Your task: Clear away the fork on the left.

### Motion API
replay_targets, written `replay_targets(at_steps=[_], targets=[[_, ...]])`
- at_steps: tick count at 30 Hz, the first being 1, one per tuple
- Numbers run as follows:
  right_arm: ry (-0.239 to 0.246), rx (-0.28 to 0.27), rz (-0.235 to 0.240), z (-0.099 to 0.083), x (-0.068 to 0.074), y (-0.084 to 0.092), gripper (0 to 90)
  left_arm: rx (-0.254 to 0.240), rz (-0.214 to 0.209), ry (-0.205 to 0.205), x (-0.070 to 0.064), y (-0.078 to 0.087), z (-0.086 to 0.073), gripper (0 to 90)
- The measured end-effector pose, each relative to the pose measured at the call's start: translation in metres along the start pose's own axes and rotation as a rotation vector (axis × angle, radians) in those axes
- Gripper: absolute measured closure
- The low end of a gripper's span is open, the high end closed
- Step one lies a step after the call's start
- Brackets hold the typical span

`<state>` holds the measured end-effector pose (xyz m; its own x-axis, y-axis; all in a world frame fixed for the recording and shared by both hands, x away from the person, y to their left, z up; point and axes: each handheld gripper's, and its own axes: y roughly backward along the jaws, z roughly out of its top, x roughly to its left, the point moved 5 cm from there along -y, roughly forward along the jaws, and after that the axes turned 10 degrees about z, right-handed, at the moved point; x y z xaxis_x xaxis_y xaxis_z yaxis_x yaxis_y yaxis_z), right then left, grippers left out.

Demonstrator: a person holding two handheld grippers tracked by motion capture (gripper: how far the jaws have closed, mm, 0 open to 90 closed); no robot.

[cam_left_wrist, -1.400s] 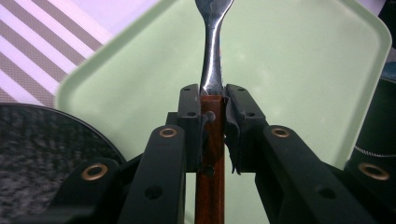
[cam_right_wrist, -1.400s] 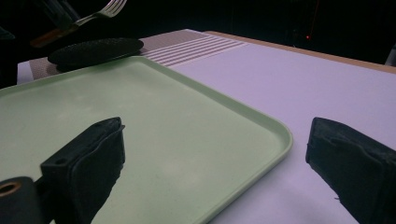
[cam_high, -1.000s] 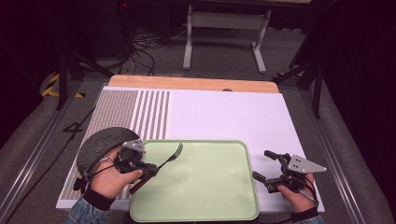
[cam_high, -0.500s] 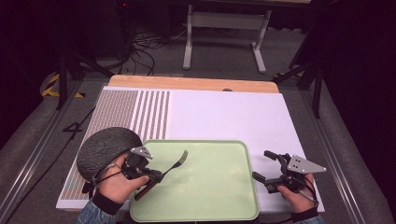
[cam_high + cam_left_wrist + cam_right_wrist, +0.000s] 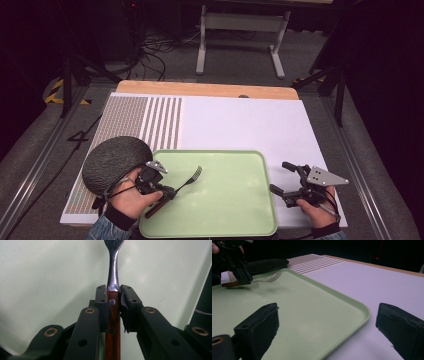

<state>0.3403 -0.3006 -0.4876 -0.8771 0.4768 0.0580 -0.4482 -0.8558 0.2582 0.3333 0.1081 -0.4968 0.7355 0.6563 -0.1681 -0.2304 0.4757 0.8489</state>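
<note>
A fork (image 5: 189, 180) with a red-brown wooden handle is held nearly level, low over the left part of a light green tray (image 5: 235, 210). My left gripper (image 5: 167, 192) is shut on the handle. In the left gripper view both pads clamp the handle (image 5: 113, 325) just behind the metal neck (image 5: 113, 270), with the jaws of my left gripper (image 5: 113, 300) over the tray (image 5: 45, 277). My right gripper (image 5: 281, 177) stands open at the tray's right edge. Nothing lies between its jaws (image 5: 327, 322), which straddle the tray's rim (image 5: 362, 312). That view also shows the fork (image 5: 268, 278) farther off.
A dark round plate (image 5: 112, 160) lies left of the tray, partly under the left hand, and appears again (image 5: 267, 265) in the right gripper view. The tray sits on a white mat (image 5: 240, 125) with a striped patch (image 5: 150, 120) on a wooden table. The floor beyond holds cables and stand legs.
My left gripper has carried the fork a little right, toward the near edge and lower over the tray. The right gripper has stayed where it was.
</note>
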Motion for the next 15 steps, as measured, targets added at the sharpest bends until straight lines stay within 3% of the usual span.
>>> replay_targets(at_steps=[15], targets=[[-0.001,-0.003,0.001,0.0002,-0.0002,0.0003,5.5,0.045,0.027,0.016,0.0005,-0.007,-0.0035,77.4]])
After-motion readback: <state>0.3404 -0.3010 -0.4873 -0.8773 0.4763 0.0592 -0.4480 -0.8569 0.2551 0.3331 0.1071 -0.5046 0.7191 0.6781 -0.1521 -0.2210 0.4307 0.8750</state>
